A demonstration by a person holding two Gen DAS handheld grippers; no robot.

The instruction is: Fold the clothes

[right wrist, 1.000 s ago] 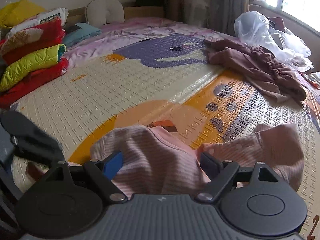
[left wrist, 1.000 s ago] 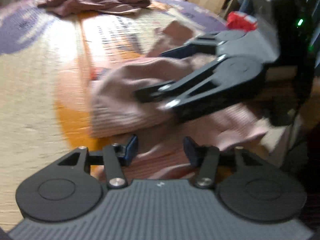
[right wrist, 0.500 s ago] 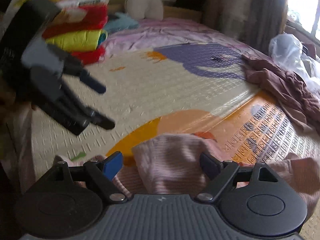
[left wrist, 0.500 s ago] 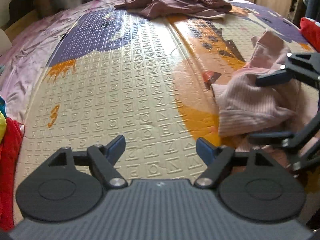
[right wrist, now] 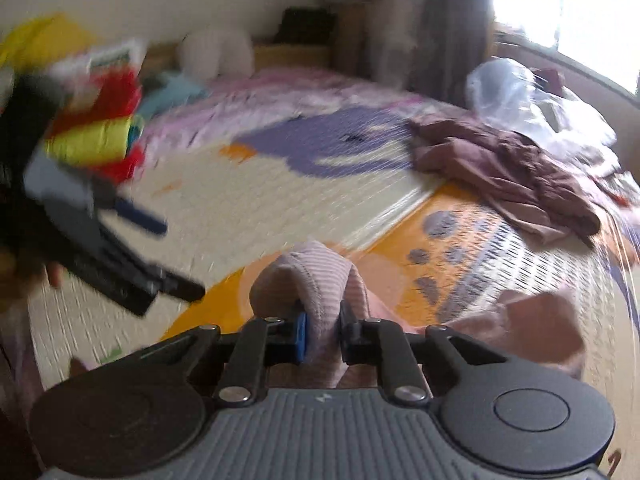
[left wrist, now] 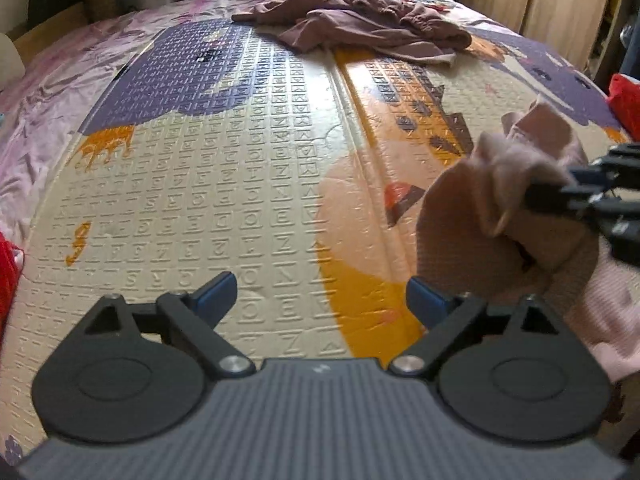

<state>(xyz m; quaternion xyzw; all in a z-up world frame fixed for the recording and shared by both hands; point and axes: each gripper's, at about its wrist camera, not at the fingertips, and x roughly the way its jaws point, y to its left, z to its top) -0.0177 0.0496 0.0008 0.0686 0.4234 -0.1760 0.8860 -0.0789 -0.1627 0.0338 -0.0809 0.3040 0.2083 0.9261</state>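
The right gripper (right wrist: 322, 334) is closing its jaws on a bunched fold of the pink ribbed garment (right wrist: 316, 280), and the cloth is pinched between the pads and pulled up off the play mat (left wrist: 240, 184) that covers the bed. In the left wrist view the same garment (left wrist: 500, 208) hangs in a lump at the right edge, gripped by the right gripper (left wrist: 560, 196). The left gripper (left wrist: 320, 300) has its jaws released and opening wider, with only bare mat between them. A crumpled maroon garment (left wrist: 360, 24) lies well apart at the far end of the mat, near a clear plastic bag (right wrist: 520, 96)
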